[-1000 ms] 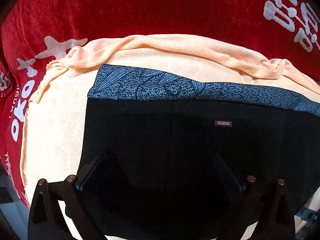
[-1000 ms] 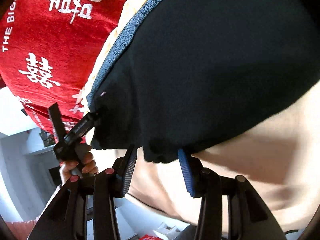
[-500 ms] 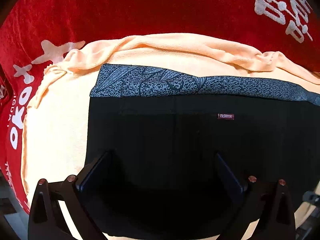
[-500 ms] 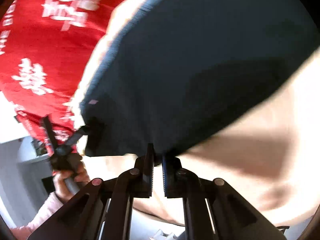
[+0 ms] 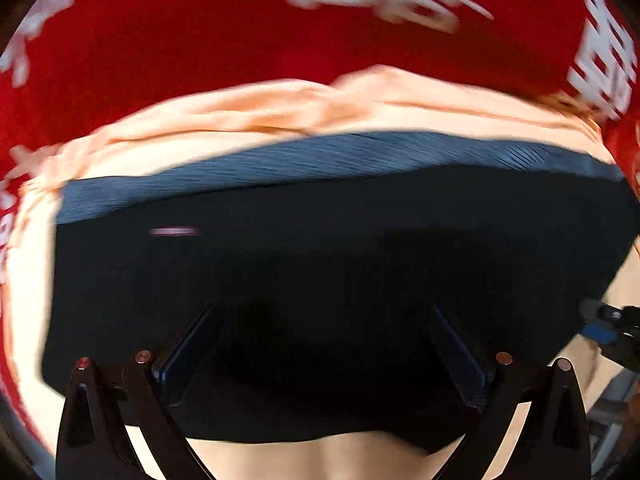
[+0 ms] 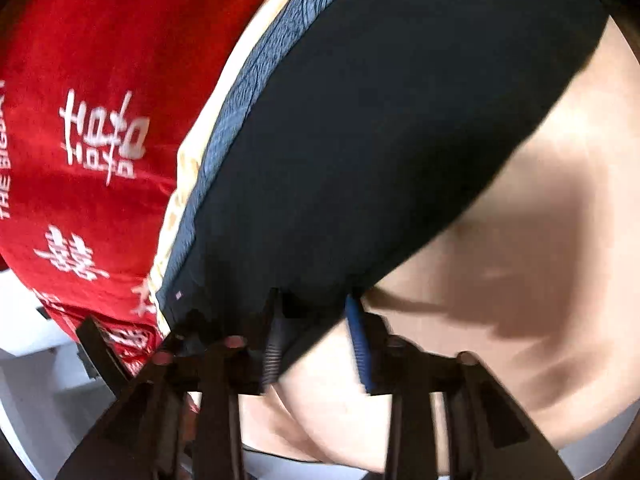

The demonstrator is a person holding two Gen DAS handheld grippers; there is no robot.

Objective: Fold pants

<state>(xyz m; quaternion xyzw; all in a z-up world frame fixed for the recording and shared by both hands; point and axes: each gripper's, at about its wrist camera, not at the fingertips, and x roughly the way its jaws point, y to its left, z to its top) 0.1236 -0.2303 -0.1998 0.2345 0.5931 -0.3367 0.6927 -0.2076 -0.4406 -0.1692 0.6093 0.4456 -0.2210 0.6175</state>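
Observation:
The black pants (image 5: 328,256) lie folded flat on a peach towel (image 5: 280,116), with a grey-blue patterned band (image 5: 320,160) along their far edge. My left gripper (image 5: 320,344) is open, its fingers spread wide over the near part of the pants. In the right wrist view the pants (image 6: 380,132) fill the middle. My right gripper (image 6: 316,336) is open at their near edge, with the black cloth lying between the fingers. The right gripper's tip also shows at the right edge of the left wrist view (image 5: 604,320).
A red blanket with white lettering (image 5: 200,28) covers the surface under the towel, also seen in the right wrist view (image 6: 100,120). The peach towel (image 6: 540,240) extends right of the pants. White furniture and floor (image 6: 36,380) lie beyond the near edge.
My right gripper was shut on the pants' edge half a second ago and has now opened. My left gripper stayed open and swung to the right over the pants; both views are motion-blurred.

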